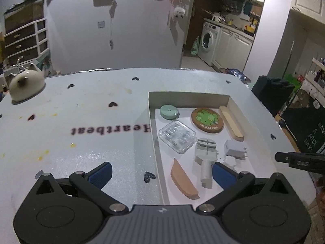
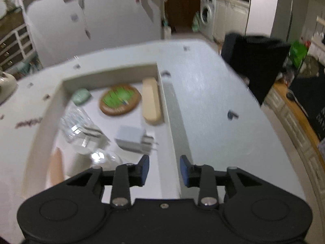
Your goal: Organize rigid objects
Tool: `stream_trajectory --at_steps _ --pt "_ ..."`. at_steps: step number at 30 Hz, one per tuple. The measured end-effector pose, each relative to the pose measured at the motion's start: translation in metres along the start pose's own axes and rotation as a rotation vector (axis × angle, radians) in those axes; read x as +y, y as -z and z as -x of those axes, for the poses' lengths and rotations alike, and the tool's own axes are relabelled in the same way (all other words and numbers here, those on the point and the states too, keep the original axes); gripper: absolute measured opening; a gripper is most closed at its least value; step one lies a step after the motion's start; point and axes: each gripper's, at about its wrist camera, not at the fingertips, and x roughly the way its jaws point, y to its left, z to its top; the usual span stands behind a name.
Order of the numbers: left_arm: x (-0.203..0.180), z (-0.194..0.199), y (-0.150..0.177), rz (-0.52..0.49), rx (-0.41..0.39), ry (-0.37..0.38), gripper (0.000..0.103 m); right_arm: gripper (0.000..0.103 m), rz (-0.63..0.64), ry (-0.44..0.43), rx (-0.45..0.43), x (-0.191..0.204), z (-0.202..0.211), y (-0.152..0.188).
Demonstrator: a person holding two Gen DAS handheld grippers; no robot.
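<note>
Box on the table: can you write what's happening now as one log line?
box: holds charger, coaster, clear case | left tongs: open, empty | right tongs: open, empty, above the box's edge

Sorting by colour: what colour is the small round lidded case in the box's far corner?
Pale mint green, the round case shows sharpest in the left wrist view.

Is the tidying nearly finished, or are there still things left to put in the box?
It looks nearly done. The box already holds the green tin, round coaster, clear case, both wooden pieces, the grey tool and the white charger. Nothing is in hand: the left gripper and right gripper are both open and empty. Only a cat-shaped teapot stands outside on the table.
</note>
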Motion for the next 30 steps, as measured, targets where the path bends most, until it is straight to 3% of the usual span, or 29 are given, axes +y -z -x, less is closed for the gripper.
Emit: stream_trajectory --at_steps 13,24,30 --pt "-0.038 0.072 0.036 -0.015 -0.125 -0.080 0.103 0.074 0.083 -0.065 -0.246 -0.002 0.114 0.023" --pt "-0.055 0.106 0.069 0.007 -0.162 -0.116 0.103 0.098 0.102 -0.060 -0.342 -0.011 0.155 0.058" --pt "-0.060 0.120 0.082 0.009 -0.176 -0.129 0.103 0.103 0.113 -0.070 -0.363 -0.013 0.169 0.076"
